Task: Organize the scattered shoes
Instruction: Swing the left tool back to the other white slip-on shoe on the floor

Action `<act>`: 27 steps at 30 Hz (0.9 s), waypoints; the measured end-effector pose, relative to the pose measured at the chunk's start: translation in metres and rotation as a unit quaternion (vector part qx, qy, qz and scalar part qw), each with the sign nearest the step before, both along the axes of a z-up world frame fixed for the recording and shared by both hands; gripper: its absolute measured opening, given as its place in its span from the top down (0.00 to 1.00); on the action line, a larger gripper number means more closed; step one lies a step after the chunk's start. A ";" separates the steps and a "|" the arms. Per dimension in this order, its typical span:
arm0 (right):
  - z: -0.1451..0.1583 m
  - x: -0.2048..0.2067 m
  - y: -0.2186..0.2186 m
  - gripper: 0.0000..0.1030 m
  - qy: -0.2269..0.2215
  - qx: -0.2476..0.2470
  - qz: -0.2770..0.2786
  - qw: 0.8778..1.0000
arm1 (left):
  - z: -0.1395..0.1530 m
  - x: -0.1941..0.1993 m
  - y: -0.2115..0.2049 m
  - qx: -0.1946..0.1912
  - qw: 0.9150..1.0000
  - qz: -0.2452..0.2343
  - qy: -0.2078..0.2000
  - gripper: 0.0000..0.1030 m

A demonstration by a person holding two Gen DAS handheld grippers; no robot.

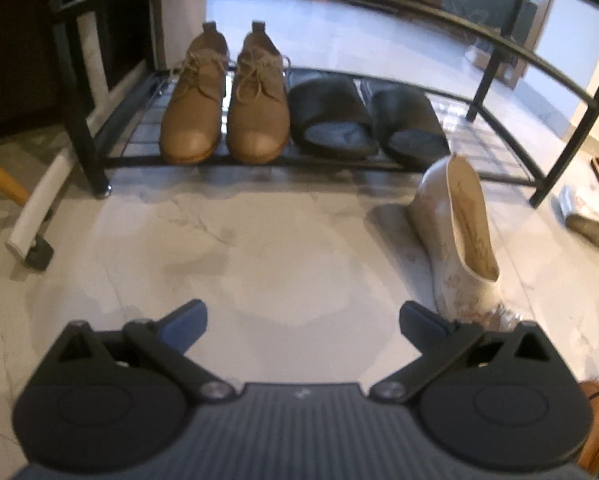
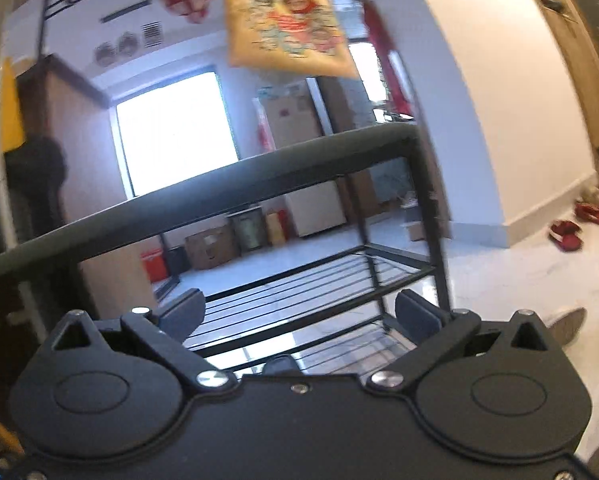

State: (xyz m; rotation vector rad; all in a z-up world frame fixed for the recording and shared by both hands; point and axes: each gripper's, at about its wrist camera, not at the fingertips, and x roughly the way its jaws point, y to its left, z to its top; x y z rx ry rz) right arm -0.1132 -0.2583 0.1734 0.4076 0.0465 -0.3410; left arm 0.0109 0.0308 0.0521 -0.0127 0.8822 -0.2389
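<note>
In the left wrist view a pair of tan lace-up shoes [image 1: 223,104] stands on the bottom shelf of a black metal shoe rack [image 1: 259,162], with two black slides [image 1: 363,120] to their right. A cream floral high-heeled shoe [image 1: 459,232] stands on the marble floor in front of the rack. My left gripper [image 1: 301,320] is open and empty, low over the floor, with the heeled shoe just past its right finger. My right gripper [image 2: 297,312] is open and empty, facing the rack's upper shelves [image 2: 299,288].
A white bar and a wooden leg [image 1: 3,176] stand at the left of the rack. Red slippers [image 2: 579,224] lie by the far wall, and a grey shoe [image 2: 565,326] lies on the floor at the right. A yellow tote bag [image 2: 283,20] hangs above the rack.
</note>
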 end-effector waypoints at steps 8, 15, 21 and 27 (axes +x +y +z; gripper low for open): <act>-0.002 -0.019 -0.037 0.00 -0.066 0.061 -0.071 0.993 | 0.020 0.011 -0.099 0.043 0.988 -0.127 -0.072 0.01; -0.011 -0.051 -0.079 0.00 -0.141 0.094 -0.142 0.975 | 0.046 0.028 -0.237 0.027 0.946 -0.285 -0.152 0.01; -0.026 -0.065 -0.126 0.00 -0.138 0.128 -0.197 0.962 | 0.046 0.027 -0.341 0.015 0.901 -0.395 -0.179 0.01; -0.054 -0.059 -0.156 0.00 -0.127 0.220 -0.198 0.947 | 0.010 0.017 -0.417 0.024 0.860 -0.456 -0.229 0.00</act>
